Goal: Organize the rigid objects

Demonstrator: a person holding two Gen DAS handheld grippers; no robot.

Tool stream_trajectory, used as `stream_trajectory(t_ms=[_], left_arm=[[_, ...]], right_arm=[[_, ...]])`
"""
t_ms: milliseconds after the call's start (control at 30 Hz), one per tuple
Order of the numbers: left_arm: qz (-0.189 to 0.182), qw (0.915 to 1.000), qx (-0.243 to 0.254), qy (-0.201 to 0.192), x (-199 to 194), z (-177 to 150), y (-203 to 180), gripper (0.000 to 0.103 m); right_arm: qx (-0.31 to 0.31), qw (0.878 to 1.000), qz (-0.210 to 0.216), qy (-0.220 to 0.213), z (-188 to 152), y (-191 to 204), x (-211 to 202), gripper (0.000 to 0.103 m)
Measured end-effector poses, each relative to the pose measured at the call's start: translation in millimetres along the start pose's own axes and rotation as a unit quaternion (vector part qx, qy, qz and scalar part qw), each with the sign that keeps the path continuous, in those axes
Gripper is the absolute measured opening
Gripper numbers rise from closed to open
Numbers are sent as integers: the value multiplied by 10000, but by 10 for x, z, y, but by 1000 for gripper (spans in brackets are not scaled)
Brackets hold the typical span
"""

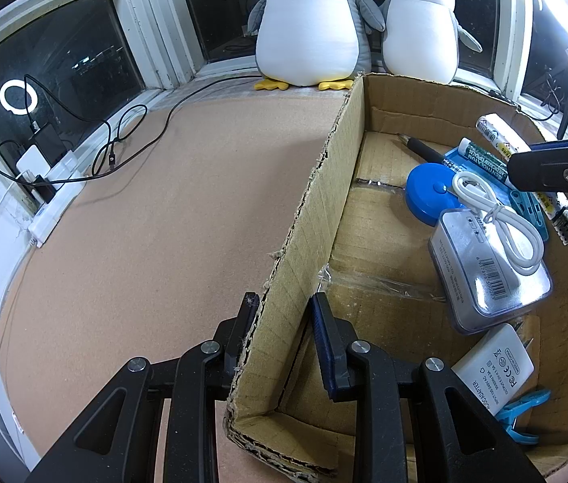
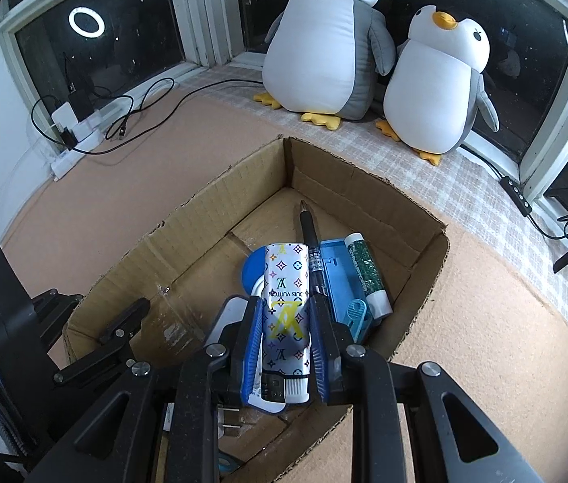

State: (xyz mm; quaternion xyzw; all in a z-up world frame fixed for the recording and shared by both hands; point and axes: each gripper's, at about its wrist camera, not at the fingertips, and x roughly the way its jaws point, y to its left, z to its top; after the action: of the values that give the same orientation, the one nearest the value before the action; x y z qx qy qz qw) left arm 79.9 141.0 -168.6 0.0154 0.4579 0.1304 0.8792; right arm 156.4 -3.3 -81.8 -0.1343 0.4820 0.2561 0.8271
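A cardboard box (image 1: 316, 209) (image 2: 416, 217) stands on the cork table. My left gripper (image 1: 282, 306) straddles the box's left wall, one finger on each side; its jaws look closed on the wall. My right gripper (image 2: 286, 306) is shut on a white patterned lighter (image 2: 288, 314) and holds it over the box; the lighter also shows in the left wrist view (image 1: 525, 173). Inside lie a blue round tape measure (image 1: 431, 193), a clear case with a white cable (image 1: 489, 265), a white power adapter (image 1: 493, 366), a black pen (image 2: 310, 237), a lip balm (image 2: 366, 273) and blue clips (image 1: 521, 414).
Two plush penguins (image 2: 324, 40) (image 2: 437, 84) sit on the window ledge behind the box. A power strip with chargers and black cables (image 1: 54, 169) lies at the far left of the table. A cable switch (image 2: 517, 193) lies at the right.
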Motion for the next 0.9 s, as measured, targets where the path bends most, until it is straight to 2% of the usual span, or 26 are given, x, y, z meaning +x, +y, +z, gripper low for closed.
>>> stream_trajectory(t_ms=[67, 200, 433, 533, 667, 800, 900], left_arm=[[1, 10000, 2, 1, 0, 1, 0, 28], [2, 10000, 1, 4, -1, 0, -2, 29], [-10, 10000, 14, 67, 2, 24, -10, 29], [-35, 9999, 54, 103, -9, 37, -19, 29], [-68, 9999, 134, 55, -87, 40, -45, 41], [37, 9995, 240, -210, -284, 72, -83, 52], [19, 9990, 243, -375, -453, 118, -86, 55]], right_arm=[[-26, 10000, -9, -8, 6, 12, 1, 23], [-56, 10000, -4, -40, 12, 42, -28, 37], [-13, 9999, -55, -118, -17, 31, -141, 38], [22, 9998, -76, -161, -51, 14, -217, 44], [57, 9996, -141, -252, -110, -4, -339, 46], [150, 9990, -209, -355, -182, -38, -481, 56], [243, 9985, -249, -427, -251, -76, -595, 56]])
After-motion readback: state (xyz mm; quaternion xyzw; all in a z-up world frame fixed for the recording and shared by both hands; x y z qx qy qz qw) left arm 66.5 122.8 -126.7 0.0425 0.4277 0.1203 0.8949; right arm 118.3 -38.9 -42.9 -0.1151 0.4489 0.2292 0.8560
